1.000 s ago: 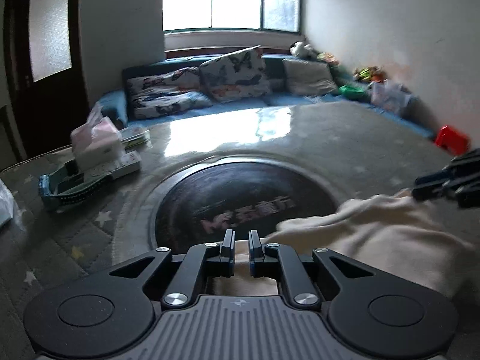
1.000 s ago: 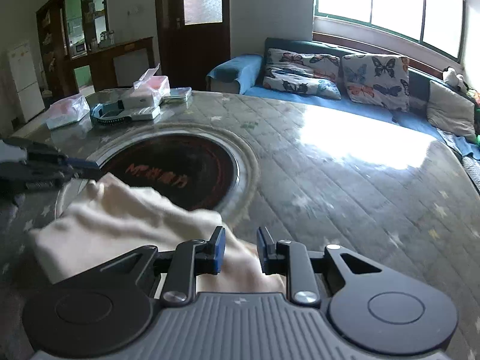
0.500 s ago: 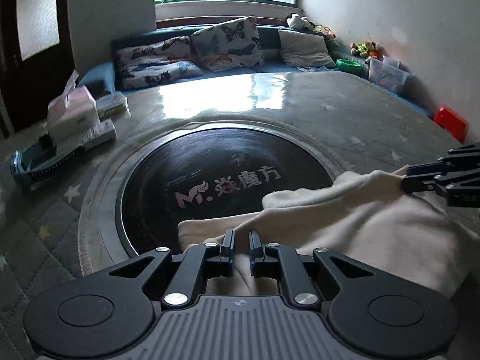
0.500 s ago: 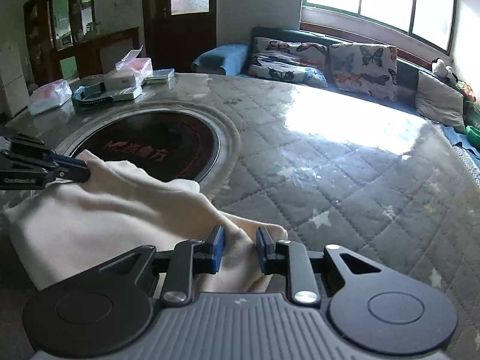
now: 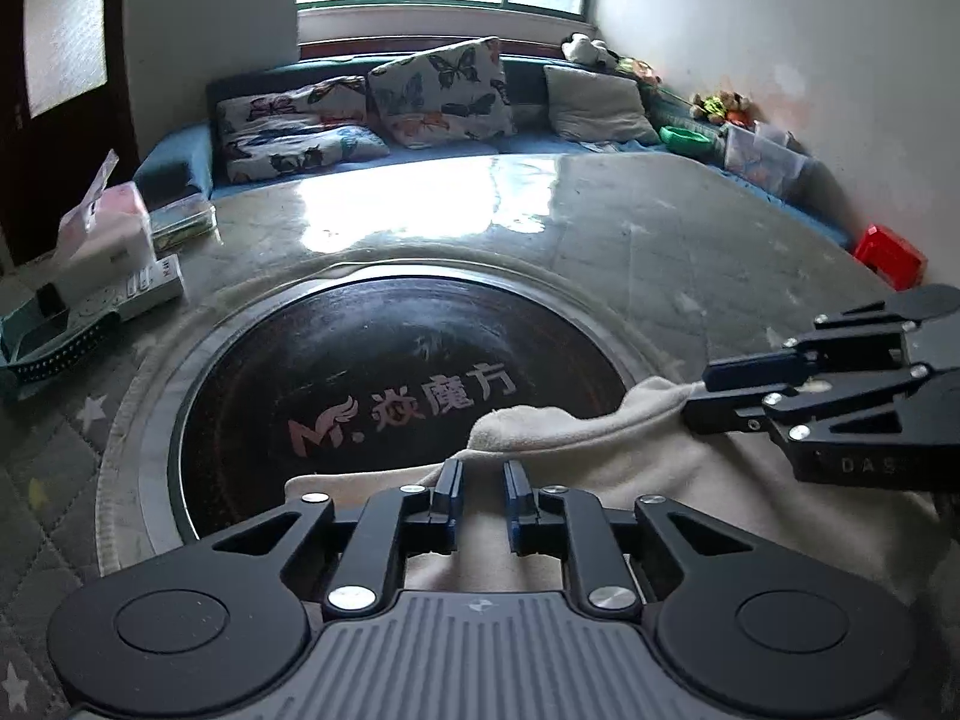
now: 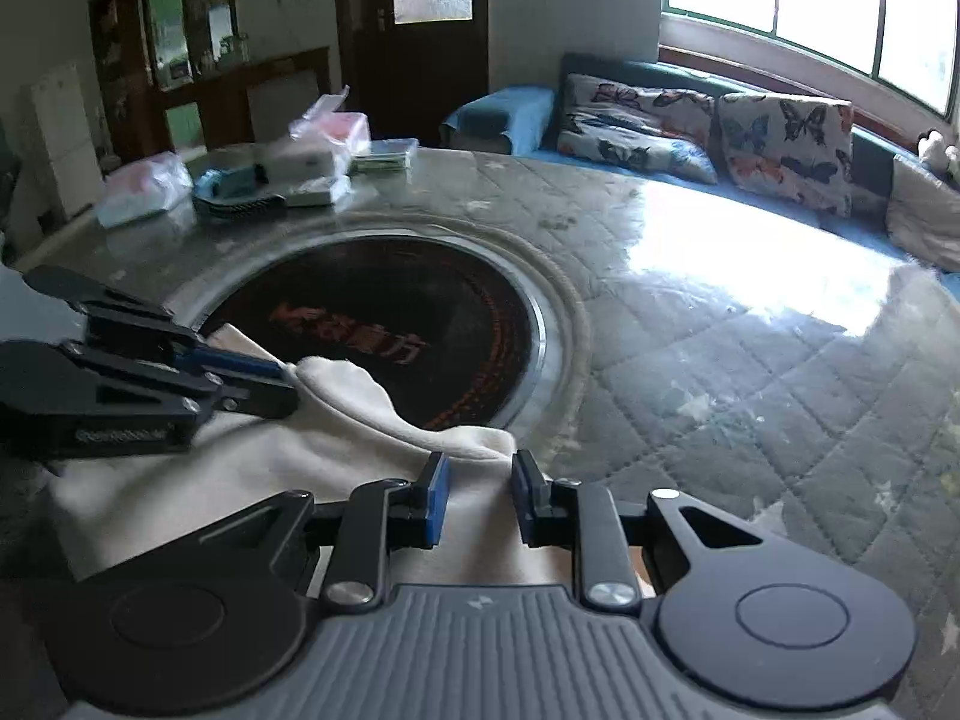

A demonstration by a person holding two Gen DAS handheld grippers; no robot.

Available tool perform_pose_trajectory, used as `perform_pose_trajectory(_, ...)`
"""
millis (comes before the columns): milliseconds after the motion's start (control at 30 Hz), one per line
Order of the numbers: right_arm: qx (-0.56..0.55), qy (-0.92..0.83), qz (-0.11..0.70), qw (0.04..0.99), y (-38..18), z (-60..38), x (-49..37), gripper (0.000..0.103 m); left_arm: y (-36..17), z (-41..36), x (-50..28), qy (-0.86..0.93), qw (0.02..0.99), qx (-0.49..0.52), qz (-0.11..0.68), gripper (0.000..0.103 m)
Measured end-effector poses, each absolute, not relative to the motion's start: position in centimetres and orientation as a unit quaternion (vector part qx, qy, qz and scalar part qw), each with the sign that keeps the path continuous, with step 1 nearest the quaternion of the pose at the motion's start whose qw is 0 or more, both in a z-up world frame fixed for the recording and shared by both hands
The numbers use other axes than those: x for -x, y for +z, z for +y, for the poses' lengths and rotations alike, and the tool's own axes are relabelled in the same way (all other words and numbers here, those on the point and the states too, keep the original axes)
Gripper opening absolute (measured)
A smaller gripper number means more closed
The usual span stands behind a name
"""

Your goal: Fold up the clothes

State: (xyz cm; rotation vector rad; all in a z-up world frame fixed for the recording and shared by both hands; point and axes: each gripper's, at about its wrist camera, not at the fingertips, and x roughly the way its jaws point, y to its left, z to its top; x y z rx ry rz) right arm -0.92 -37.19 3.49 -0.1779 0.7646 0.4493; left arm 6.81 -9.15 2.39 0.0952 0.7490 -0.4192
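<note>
Left wrist view first: the left gripper has its two blue-padded fingers a little apart with the cream garment running between them, and whether the pads actually pinch the cloth is hard to say from here. The garment spreads ahead and to the right of it, its front edge lying over the dark round hotplate set in the quilted table; the near part of the cloth is hidden under the gripper's own body. To the right, the right gripper comes in side-on, fingers nearly together with a raised corner of the garment at its tips, its rear cut off by the frame edge. Far left sits a tissue box, partly cropped. Over to the right wrist view: the right gripper shows a clear gap between its fingers, cloth lying slack in that gap, not squeezed. The garment bunches ahead and to the left, its lower part hidden beneath the housing. To the left, the left gripper is blurred; its narrow tips meet a fold of cloth, grip unclear.
</note>
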Motion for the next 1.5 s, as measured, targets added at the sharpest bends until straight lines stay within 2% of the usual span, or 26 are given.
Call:
perform_pose_trajectory(200, 0.078, 0.232, 0.355, 0.902, 5.2, -38.1, 3.1, 0.022, 3.4, -8.5, -4.3, -0.211, 0.914, -0.046, 0.344, 0.02)
perform_pose_trajectory(333, 0.076, 0.255, 0.346, 0.9, 6.1, -38.6, 6.2, 0.022, 3.8, -8.0, -1.3, -0.232, 0.916, -0.059, 0.323, 0.027)
perform_pose_trajectory(533, 0.084, 0.29, 0.335, 0.893, 5.7, -37.5, 9.4, 0.023, 2.8, -7.4, 1.2, -0.243, 0.914, -0.089, 0.311, 0.027)
perform_pose_trajectory(767, 0.104, 0.298, 0.338, 0.887, 3.0, -36.3, 10.7, 0.024, 1.8, -6.7, 2.0, -0.239, 0.913, -0.069, 0.324, 0.025)
perform_pose_trajectory(1200, 0.102, 0.314, 0.345, 0.879, 3.6, -38.2, 14.9, 0.024, 2.2, -6.7, 5.9, -0.267, 0.897, -0.067, 0.345, 0.026)
perform_pose_trajectory(1500, 0.056, 0.249, 0.34, 0.905, 5.0, -42.4, 15.8, 0.024, 3.2, -6.3, 4.6, -0.252, 0.905, -0.064, 0.335, 0.029)
